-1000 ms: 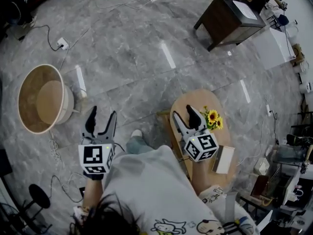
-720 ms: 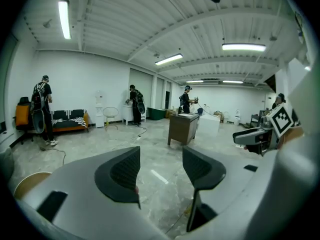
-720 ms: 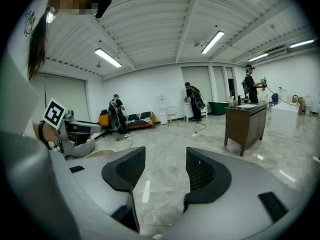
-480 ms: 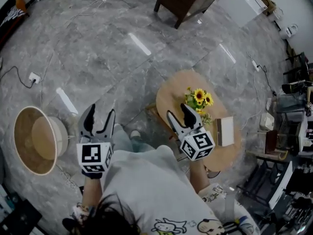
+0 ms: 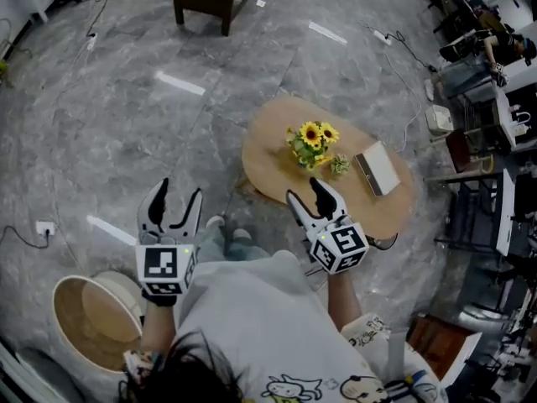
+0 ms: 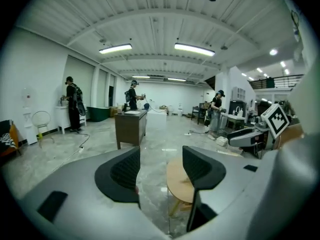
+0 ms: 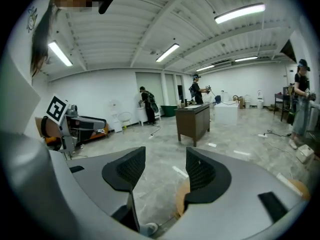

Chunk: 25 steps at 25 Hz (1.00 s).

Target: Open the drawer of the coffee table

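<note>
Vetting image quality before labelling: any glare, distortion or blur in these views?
Head view: ceiling-light glare streaks on the glossy floor, edges bent by the wide lens, table sharp. Left gripper view: heavy fisheye, black corners, lamps blown out, near jaws slightly soft. Right gripper view: same fisheye and black corners, lamp blown out.
</note>
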{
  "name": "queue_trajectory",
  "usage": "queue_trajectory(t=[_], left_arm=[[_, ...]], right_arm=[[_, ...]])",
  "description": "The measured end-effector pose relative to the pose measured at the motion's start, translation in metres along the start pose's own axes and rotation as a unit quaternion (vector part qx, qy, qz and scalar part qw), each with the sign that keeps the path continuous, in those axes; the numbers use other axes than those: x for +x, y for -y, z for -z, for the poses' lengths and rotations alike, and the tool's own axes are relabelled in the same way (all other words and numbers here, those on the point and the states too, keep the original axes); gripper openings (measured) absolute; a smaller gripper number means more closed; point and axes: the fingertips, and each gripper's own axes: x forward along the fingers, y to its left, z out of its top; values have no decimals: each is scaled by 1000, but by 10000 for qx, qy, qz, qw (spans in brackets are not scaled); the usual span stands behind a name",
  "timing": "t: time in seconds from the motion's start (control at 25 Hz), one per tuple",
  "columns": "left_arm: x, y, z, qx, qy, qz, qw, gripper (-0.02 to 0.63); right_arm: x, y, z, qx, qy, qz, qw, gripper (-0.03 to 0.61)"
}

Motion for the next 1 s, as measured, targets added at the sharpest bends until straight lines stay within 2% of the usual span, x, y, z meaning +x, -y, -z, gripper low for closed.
queue_trajectory(t=[0.28, 0.52, 1.0], left_arm=[[42, 10, -7, 349, -186, 1005, 9941, 242], [66, 30, -6, 493, -370, 1656, 9843, 242], [88, 69, 42, 699, -859, 2242, 9682, 242]], right_arm=[[-11, 15, 6, 287, 19, 863, 9959, 221], [-22, 19, 14, 487, -42, 1256, 9909, 220], [-33, 30, 60, 729, -357, 1459, 9860, 221]])
